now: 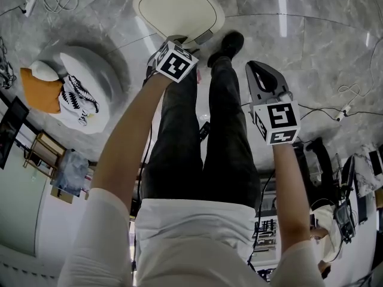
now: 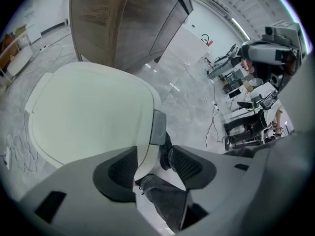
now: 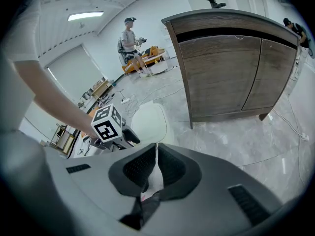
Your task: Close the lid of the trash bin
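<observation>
The left gripper (image 2: 153, 162) is holding its jaws apart, and the rounded near edge of the cream lid (image 2: 93, 112) is showing in the gap. Whether a pad is touching it is unclear. The lid is lying down over the trash bin (image 1: 177, 8), at 12 o'clock from this gripper in the head view. Its grey latch (image 2: 158, 128) is facing the person's shoe (image 2: 166, 150). The right gripper (image 3: 156, 154) is hanging at 4 o'clock from the left one, jaws pressed together on nothing, well apart from the bin. Bare marble floor (image 1: 311, 34) is lying open at 3 o'clock of the bin. A wooden cabinet (image 3: 231, 68) is standing beyond it.
</observation>
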`<state>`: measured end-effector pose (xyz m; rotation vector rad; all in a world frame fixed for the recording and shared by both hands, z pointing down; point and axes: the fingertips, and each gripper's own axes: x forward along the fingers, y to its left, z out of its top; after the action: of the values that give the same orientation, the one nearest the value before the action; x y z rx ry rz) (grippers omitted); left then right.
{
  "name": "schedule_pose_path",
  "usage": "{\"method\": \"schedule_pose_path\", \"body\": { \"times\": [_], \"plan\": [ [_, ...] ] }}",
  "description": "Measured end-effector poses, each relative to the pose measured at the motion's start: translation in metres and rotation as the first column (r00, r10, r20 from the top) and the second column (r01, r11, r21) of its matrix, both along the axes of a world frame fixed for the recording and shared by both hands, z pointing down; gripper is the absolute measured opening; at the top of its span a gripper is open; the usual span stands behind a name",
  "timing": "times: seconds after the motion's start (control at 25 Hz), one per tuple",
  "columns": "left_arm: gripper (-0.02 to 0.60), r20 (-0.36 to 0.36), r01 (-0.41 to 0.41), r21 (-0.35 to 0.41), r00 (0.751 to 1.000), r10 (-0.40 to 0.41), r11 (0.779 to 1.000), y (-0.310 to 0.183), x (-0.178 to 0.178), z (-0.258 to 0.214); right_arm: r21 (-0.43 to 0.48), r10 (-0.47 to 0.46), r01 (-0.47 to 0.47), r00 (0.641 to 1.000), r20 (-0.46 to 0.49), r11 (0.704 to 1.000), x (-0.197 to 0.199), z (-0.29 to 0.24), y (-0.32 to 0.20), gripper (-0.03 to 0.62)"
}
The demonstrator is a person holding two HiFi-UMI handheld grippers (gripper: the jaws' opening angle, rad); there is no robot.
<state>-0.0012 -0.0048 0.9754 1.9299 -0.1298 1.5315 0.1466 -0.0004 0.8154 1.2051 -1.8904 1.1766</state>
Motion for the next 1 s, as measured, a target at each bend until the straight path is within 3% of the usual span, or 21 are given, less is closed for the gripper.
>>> {"method": "schedule_pose_path", "body": {
  "times": [0.4,0.76,1.0],
  "plan": [
    [0.233,-0.029,0.092,0.006,0.995,-0.092,0.996,-0.012,0.007,-0.023,0.035,-0.018,0.018,1.000,-0.003,0.999,0.002,-0.019,-0.006,0.035],
    [0.233,-0.109,0.195,0.062,0.976,-0.188,0.979,-0.028,0.022,-0.098,0.082,-0.070,0.074,0.997,-0.044,0.994,0.011,-0.075,-0.018,0.035],
    [0.222,-0.112,0.225,0.096,0.970,-0.214,0.970,-0.028,0.018,-0.153,0.127,-0.089,0.099,0.992,-0.088,0.987,0.028,-0.130,-0.018,0.035]
  ]
}}
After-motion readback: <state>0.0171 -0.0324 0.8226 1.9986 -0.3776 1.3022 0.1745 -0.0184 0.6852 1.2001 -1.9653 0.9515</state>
